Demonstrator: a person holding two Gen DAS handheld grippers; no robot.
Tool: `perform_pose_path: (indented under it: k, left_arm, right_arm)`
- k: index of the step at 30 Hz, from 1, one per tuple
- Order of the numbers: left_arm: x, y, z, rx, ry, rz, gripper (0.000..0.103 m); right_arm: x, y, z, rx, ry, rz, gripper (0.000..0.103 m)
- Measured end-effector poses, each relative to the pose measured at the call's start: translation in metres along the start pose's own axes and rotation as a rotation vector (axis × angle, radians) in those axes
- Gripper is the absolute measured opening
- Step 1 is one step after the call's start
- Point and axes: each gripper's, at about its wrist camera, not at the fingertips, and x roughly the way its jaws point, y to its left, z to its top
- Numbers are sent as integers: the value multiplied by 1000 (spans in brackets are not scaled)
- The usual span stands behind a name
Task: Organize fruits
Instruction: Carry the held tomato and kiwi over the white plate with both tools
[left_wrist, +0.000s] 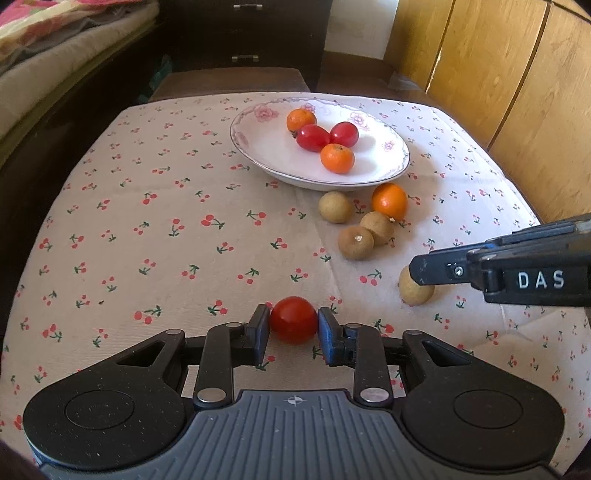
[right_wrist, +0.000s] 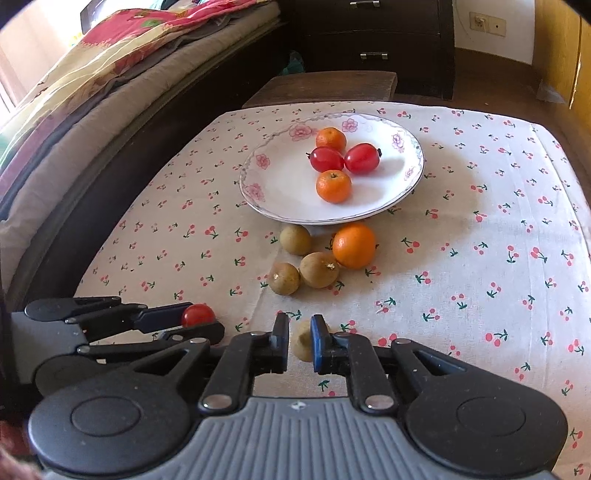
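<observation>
Left gripper (left_wrist: 293, 334) is closed on a cherry tomato (left_wrist: 293, 319), pads touching both sides, low over the cloth. Risk: squeeze too hard and the skin splits; too light and it rolls out on the lift (round, glossy, little pad contact).

Right gripper (right_wrist: 300, 343) brackets a longan (right_wrist: 303, 345); the right pad touches it, a gap shows on the left, so I can't tell if it's gripped yet. Risk: it squirts sideways when the jaws close.

Plate (right_wrist: 258, 184) holds two oranges and two tomatoes. Three longans and a loose orange (right_wrist: 354, 244) sit just beside its near rim, so a low carry could knock them.

Surface: cherry-print tablecloth (right_wrist: 480, 184), soft and creased, so fruit may roll. Room: bed at left, dark drawers behind, wooden panels at right.
</observation>
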Motion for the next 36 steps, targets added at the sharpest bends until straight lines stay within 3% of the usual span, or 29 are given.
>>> perform_pose_path:
  k: [7, 24, 31, 36]
  left_arm:
    - [1, 0, 1, 7, 0, -2, 37]
    - [1, 1, 1, -2, 1, -13, 38]
    - [1, 3, 2, -15, 2, -21, 39]
    - [2, 2, 3, -15, 2, -22, 39]
  right_arm:
    - [-5, 0, 6, 35, -16, 41, 23]
    - [6, 5, 4, 16, 7, -20, 24]
    - [5, 6, 9, 47, 15, 7, 24]
    - [8, 5, 9, 31, 33, -66, 24]
